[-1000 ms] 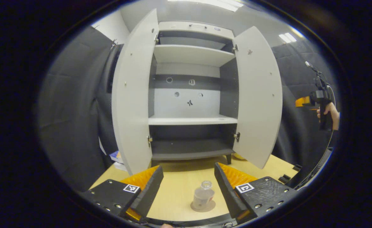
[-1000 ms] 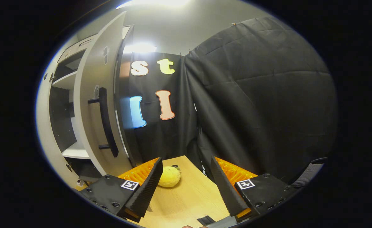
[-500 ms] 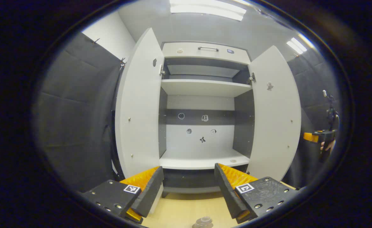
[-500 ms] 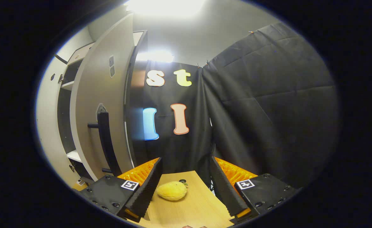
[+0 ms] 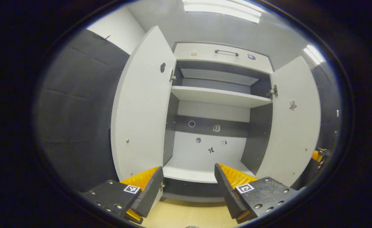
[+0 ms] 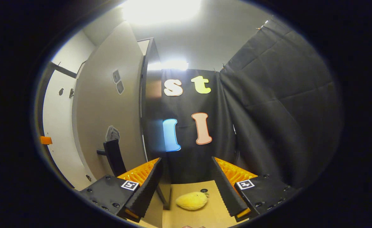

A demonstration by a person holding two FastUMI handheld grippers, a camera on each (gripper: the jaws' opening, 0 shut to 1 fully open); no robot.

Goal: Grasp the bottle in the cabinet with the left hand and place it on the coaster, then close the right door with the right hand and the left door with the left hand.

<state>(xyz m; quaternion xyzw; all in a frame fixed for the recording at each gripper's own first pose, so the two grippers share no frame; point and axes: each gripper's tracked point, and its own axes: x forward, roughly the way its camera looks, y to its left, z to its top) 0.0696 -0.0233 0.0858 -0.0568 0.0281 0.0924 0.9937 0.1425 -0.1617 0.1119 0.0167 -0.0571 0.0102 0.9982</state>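
With no bottle seen on the cabinet (image 5: 217, 95) shelves, both doors, left door (image 5: 141, 120) at 9 o'clock and right door (image 6: 106, 120), remain unclosed, both hand-held grippers (image 5: 188, 186) (image 6: 186, 180) released and empty.

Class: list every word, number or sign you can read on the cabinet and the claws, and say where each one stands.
Stickers on the cabinet back panel: too small to read.
Drawer sticker: blurred.
Square markers on left claw and right claw: coded patterns, no words.
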